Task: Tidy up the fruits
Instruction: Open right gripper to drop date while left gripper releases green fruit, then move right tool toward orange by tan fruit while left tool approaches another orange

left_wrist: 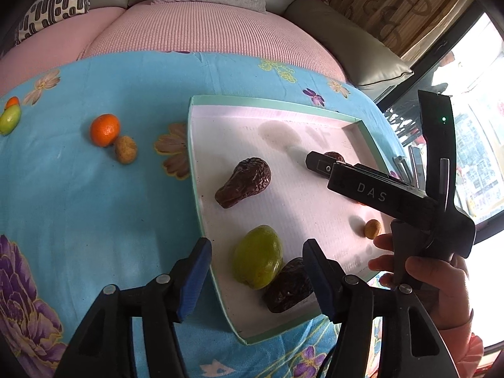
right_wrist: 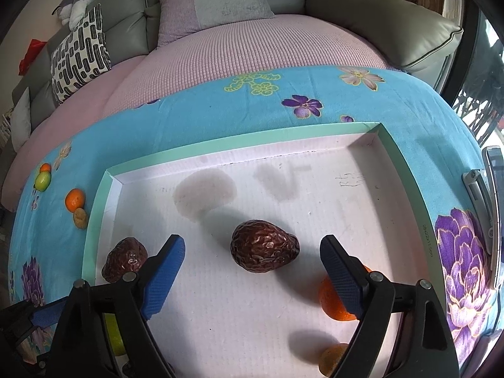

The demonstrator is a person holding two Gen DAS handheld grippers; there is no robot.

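A shallow white tray with a mint-green rim [right_wrist: 239,145] lies on the blue flowered cloth. My right gripper [right_wrist: 253,245] is open low over the tray, with a dark wrinkled avocado [right_wrist: 263,249] lying untouched between its fingertips. An orange [right_wrist: 334,302] sits behind its right finger, and a small brown-orange fruit [right_wrist: 332,359] lies nearer still. My left gripper [left_wrist: 256,267] is open above a green fruit [left_wrist: 256,261] and a dark fruit [left_wrist: 288,285] at the tray's near corner. Another dark avocado [left_wrist: 244,181] lies further in. Left of the tray, an orange [left_wrist: 105,129] and a small brown fruit [left_wrist: 125,149] rest on the cloth.
At the cloth's far left edge lie a green fruit [left_wrist: 10,119] and a tiny orange one [left_wrist: 12,101]. A hand [left_wrist: 425,271] holds the right gripper's black body [left_wrist: 371,189]. A pink-covered sofa seat [right_wrist: 252,47] lies behind, and a metal object [right_wrist: 482,189] sits at the right edge.
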